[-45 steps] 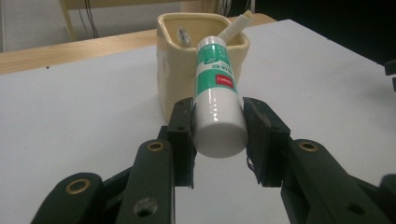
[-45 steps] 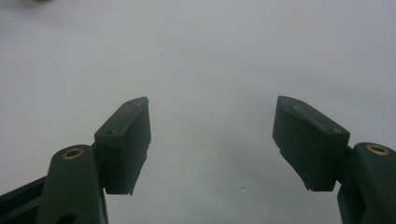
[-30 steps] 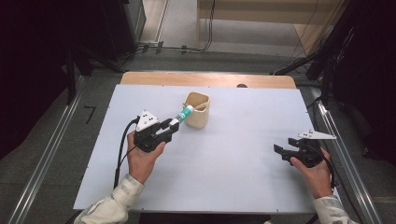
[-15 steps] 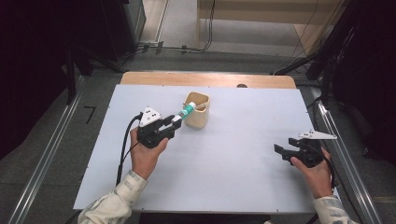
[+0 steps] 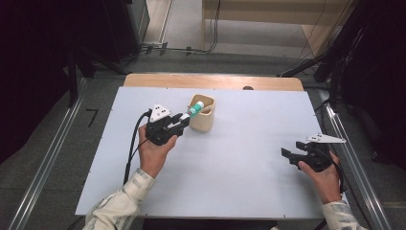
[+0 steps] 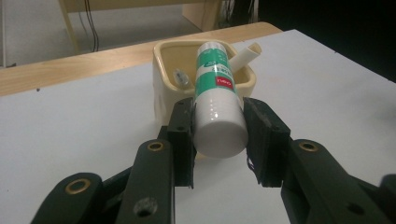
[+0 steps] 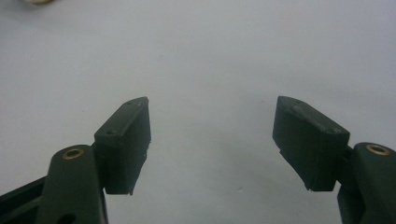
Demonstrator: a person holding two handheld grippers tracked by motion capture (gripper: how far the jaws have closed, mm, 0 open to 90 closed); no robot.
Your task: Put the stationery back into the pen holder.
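Observation:
My left gripper is shut on a white tube with a green label. The tube lies almost level, its far end reaching over the rim of a cream square cup. Inside the cup a pale stick leans against the far corner, and a small clear item lies near the left wall. Over at the table's right side my right gripper stands open above bare white surface, with nothing between its fingers.
The white tabletop lies on a wooden table whose bare strip shows behind the cup. Metal rails run along both sides on the floor. A cable trails from the left gripper toward the front edge.
The left gripper has carried the tube a little to the right and away from me, bringing its tip over the cup's rim. The right gripper has kept still.

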